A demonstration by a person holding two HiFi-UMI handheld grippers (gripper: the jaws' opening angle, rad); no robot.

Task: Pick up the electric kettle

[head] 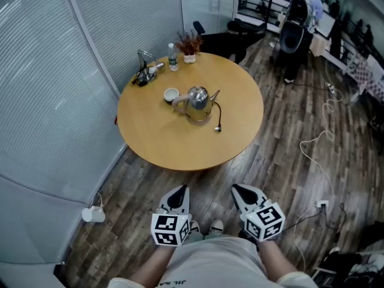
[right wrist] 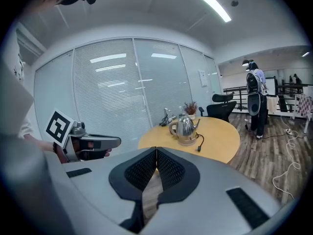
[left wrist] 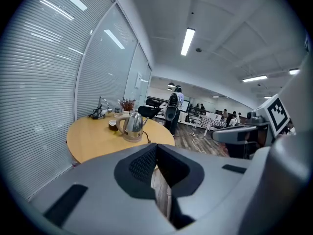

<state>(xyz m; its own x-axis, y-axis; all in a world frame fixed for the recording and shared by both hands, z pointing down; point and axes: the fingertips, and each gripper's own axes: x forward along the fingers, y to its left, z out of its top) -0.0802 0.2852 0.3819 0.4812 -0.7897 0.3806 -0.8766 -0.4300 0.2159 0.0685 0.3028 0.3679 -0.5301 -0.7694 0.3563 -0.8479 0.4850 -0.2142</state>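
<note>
Head view: left tongs (head: 179,194) and right tongs (head: 241,192) hung over the floor, well short of the round worktop (head: 150,143); electric kettle (head: 198,102) sat lidded near its middle, small cup (head: 171,94) just beside it, contents unreadable. Left gripper view: tongs clenched, empty. Right gripper view: same, plus a person (right wrist: 255,102) standing past the far edge.

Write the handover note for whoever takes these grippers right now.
Left gripper: jaws shut, empty, held low, short of the table.
Right gripper: jaws shut, empty, alongside the left.
Electric kettle: upright near the middle of the round table, a small cup beside it, and its plug lying loose on the tabletop.
Done: nothing yet.
Left: step up, open the jaws, grip the kettle, lift.
</note>
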